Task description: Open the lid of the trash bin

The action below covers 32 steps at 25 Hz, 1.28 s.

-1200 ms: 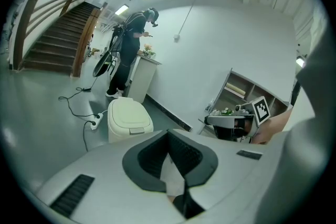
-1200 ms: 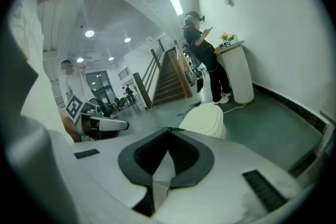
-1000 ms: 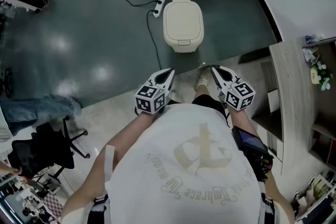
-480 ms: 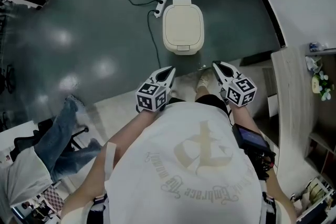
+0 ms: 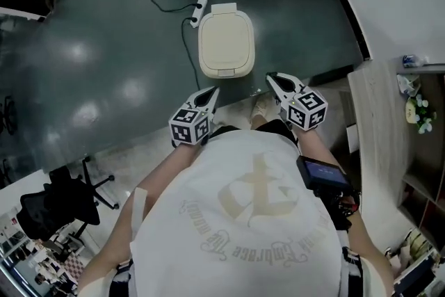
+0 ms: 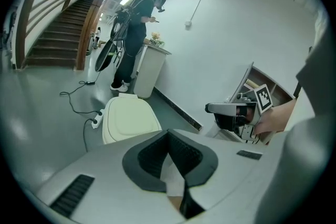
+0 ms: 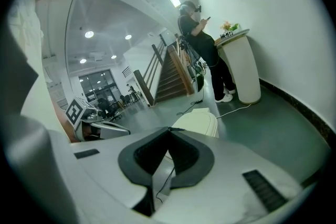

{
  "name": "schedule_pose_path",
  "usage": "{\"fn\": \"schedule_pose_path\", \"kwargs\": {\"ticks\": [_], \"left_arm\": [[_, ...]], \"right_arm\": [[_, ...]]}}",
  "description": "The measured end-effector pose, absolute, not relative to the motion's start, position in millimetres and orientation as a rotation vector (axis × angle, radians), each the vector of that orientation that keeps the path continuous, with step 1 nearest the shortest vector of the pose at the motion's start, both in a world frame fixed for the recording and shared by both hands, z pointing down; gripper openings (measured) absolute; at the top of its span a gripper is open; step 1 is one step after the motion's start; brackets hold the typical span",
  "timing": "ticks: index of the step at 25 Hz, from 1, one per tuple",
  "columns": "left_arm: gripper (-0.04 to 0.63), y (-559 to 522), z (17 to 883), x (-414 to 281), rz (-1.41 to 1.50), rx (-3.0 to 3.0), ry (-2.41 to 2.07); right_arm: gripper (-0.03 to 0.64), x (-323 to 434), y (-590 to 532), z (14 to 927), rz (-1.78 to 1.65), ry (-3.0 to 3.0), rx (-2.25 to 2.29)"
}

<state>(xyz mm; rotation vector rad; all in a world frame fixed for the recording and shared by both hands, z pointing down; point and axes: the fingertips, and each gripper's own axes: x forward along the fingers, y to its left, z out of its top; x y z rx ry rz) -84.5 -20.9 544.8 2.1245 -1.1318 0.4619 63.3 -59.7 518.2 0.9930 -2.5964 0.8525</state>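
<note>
Head view: closed cream trash bin (image 5: 227,39) beyond left claw (image 5: 213,91) and right claw (image 5: 271,77), both pressed together.

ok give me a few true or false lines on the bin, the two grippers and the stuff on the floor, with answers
1. The bin is closed. True.
2. The left gripper rests on the bin. False: it is held short of the bin and does not touch it.
3. The right gripper has its jaws together with nothing between them. True.
4. The power strip lies on top of the bin. False: it lies on the floor beside the bin.
</note>
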Motion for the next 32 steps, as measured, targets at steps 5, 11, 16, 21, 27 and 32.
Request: {"fn": "schedule_pose_path", "kwargs": {"ticks": [5,11,16,21,27,32], "left_arm": [[0.014,-49,553,-68,0.460,2.097,-1.150],[0.014,-73,568,-53,0.465,2.048,-1.174],[0.014,-87,584,-52,0.477,1.993,-1.214],[0.015,-95,601,-55,0.494,1.934,-1.249],[0.014,-99,627,-57,0.524,1.853,-1.277],[0.014,-99,649,-60,0.559,1.793,-1.290]], "right_arm": [[0.006,77,-95,522,0.848,-2.608,0.951],[0.006,91,-131,530,0.851,-2.608,0.909],[0.006,89,-149,543,0.865,-2.611,0.841],[0.006,80,-162,557,0.883,-2.611,0.766],[0.006,70,-176,571,0.901,-2.618,0.683],[0.006,67,-185,579,0.914,-2.622,0.636]]}}
